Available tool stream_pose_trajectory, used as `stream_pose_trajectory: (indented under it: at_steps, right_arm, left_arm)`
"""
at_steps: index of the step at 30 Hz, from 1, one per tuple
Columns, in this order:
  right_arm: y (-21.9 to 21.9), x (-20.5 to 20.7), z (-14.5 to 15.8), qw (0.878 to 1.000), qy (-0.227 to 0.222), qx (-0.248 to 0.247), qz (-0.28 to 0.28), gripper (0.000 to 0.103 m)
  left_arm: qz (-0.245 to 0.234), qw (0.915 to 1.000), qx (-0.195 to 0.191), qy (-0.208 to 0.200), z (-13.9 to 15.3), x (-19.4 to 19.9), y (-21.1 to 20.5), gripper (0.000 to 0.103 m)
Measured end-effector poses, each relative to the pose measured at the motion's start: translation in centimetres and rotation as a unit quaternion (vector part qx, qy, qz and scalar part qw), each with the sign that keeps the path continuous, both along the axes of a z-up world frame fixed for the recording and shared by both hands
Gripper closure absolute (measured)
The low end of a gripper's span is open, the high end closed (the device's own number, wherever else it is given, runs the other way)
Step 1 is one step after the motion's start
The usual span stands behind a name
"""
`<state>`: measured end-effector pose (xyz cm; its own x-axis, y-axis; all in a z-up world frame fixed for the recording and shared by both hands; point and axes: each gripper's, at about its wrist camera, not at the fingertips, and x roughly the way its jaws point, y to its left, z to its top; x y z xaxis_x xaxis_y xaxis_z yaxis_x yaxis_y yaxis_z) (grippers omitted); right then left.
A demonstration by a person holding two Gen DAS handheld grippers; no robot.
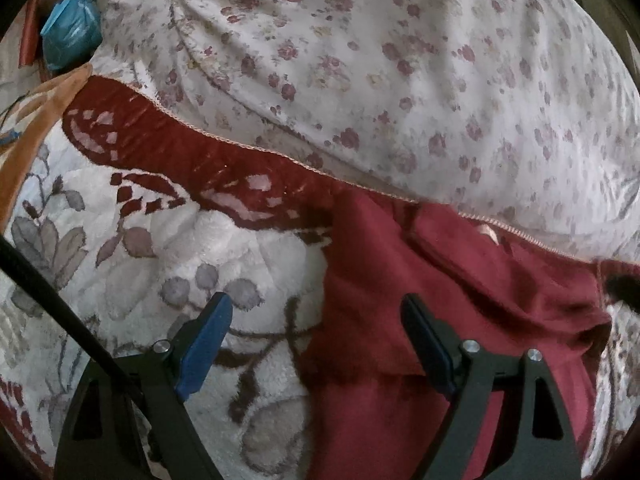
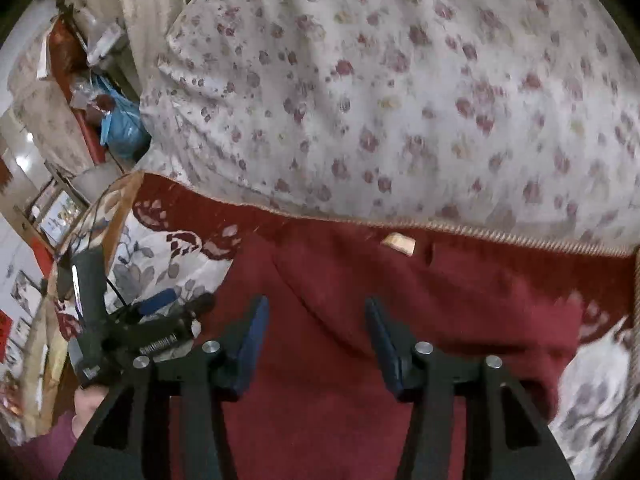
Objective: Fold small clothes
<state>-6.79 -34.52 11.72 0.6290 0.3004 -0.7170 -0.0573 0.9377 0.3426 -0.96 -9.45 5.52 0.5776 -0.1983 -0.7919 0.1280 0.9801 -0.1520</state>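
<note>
Maroon fabric, a small garment [image 1: 460, 320], lies spread on a plush floral blanket [image 1: 140, 272] whose dark red border [image 1: 192, 148] meets a white pillow with pink flowers [image 1: 400, 60]. At the far left of the left wrist view, a blue plastic bag [image 1: 72, 28] sits beyond the blanket's edge. The left gripper [image 1: 316, 308] hovers with its jaws apart, the left finger over the white plush and the right finger over the garment's left edge, gripping nothing. In the right wrist view, the left gripper's body [image 2: 160, 336] shows at the left, carrying white lettering too blurred to read. The right gripper [image 2: 316, 308] hangs above the garment's middle, jaws apart and empty. A small pale tag [image 2: 400, 243] sits at the garment's top edge by the pillow; any writing on it is unreadable.
</note>
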Motion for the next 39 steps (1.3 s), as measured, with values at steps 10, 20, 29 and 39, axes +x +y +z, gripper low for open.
stream_pose_trajectory:
  at_steps: [10, 20, 29, 39]
  right_arm:
    - [-4.9, -3.6, -4.2, 0.997, 0.042, -0.026, -0.055, 0.039]
    - [5.5, 5.1, -7.7, 0.991, 0.023, -0.122, 0.057, 0.043]
    - [2.4, 4.2, -4.9, 0.998, -0.012, -0.064, 0.017, 0.095]
    - [6.6, 1.3, -7.1, 0.996, 0.031, -0.049, 0.074, 0.058]
  left_arm:
    - [-0.033, 0.9989, 0.026, -0.019, 0.1, -0.9, -2.8, 0.018]
    - [0.0, 0.9983, 0.047, 0.035, -2.0, 1.2, -0.9, 0.018]
    - [0.015, 0.9996, 0.003, 0.023, -0.2, 1.6, 0.6, 0.018]
    - [0.038, 0.9989, -0.026, 0.004, 0.5, 1.3, 1.7, 0.018]
